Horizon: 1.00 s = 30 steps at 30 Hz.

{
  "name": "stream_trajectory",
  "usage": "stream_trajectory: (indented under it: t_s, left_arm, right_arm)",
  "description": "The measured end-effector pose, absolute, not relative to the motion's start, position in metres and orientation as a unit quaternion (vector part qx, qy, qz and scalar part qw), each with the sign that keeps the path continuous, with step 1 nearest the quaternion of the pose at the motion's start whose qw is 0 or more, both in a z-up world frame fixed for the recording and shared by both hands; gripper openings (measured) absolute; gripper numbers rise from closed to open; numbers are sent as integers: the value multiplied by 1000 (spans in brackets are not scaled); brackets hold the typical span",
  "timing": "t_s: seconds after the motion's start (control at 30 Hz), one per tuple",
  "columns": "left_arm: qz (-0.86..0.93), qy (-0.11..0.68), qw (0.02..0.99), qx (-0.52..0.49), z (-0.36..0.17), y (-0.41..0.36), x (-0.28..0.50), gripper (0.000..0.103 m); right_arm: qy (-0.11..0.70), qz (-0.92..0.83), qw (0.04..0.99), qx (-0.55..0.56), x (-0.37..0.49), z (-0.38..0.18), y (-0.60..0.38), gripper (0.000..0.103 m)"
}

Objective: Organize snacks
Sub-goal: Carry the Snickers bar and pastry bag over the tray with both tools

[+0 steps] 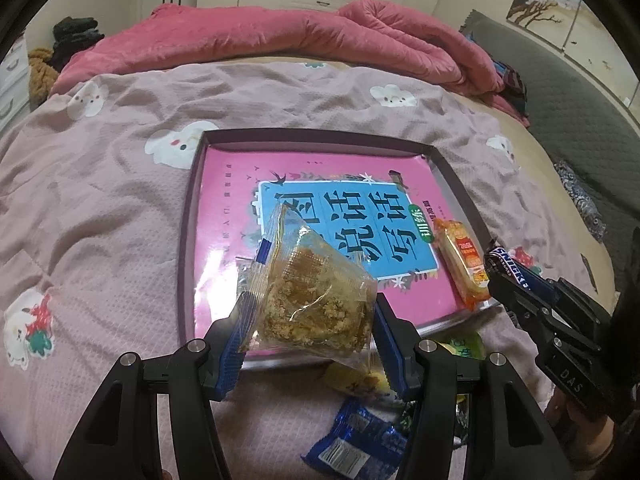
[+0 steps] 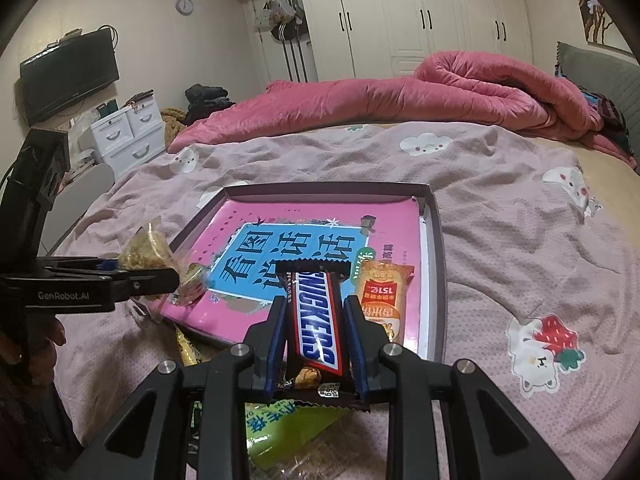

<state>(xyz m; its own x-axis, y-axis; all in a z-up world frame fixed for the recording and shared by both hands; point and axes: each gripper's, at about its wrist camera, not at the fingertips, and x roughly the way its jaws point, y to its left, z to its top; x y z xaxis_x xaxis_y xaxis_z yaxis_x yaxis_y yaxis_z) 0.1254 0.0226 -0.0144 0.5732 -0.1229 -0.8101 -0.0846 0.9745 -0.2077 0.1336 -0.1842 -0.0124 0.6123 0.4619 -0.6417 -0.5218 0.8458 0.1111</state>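
chocolate bar (image 2: 316, 324) — "SNICKERS", left tongs (image 2: 176, 276) — "GenRobot.AI"

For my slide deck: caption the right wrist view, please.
Right tongs grip a Snickers bar over the tray.

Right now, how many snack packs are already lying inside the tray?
1: an orange pack lies by the tray's right edge. The crumbly cake and chocolate bar hang over it, gripped. Others lie outside, near the front; some may be hidden.

Black plastic left gripper (image 1: 308, 322) with blue ribbed pads (image 1: 389, 338) and silver round screws along its arms. Right gripper (image 2: 316, 330) alike: black frame, blue pads, silver screws. White "GenRobot.AI" lettering along one black flank.
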Motion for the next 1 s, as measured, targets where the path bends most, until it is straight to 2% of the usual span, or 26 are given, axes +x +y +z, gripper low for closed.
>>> stream_trajectory:
  t_s: [1.0]
  left_arm:
    - [-26, 486, 867, -109, -37, 14, 152, 59]
  right_arm:
    - [401, 264, 874, -71, 173, -52, -146, 29]
